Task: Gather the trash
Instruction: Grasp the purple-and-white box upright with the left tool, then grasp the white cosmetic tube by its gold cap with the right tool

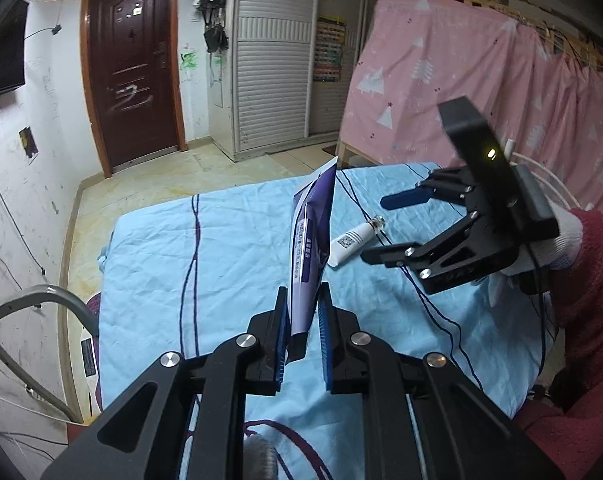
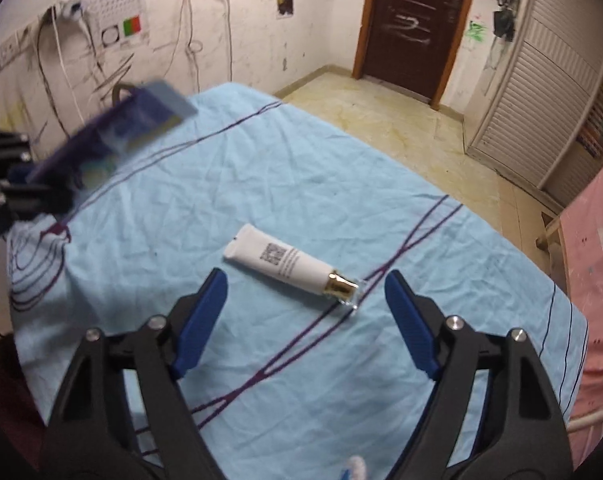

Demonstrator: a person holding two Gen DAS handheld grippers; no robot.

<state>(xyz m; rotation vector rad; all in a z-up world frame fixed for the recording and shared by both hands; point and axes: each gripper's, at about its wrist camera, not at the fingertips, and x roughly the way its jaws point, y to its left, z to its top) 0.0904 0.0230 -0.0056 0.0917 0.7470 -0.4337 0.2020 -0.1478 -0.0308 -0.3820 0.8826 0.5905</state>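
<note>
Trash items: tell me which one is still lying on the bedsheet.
The white tube with the gold cap; the purple packet is lifted, pinched in the left gripper.

Purple packet (image 2: pixel 113 132) motion-blurred, tube (image 1: pixel 351 242) partly hidden behind it

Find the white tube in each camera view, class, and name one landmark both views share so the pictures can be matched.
Left wrist view: the white tube lies right of centre on the blue sheet, just right of the held packet.
Right wrist view: the tube lies near the centre, ahead of the open jaws.
Shared landmark: the dark brown door.
</note>
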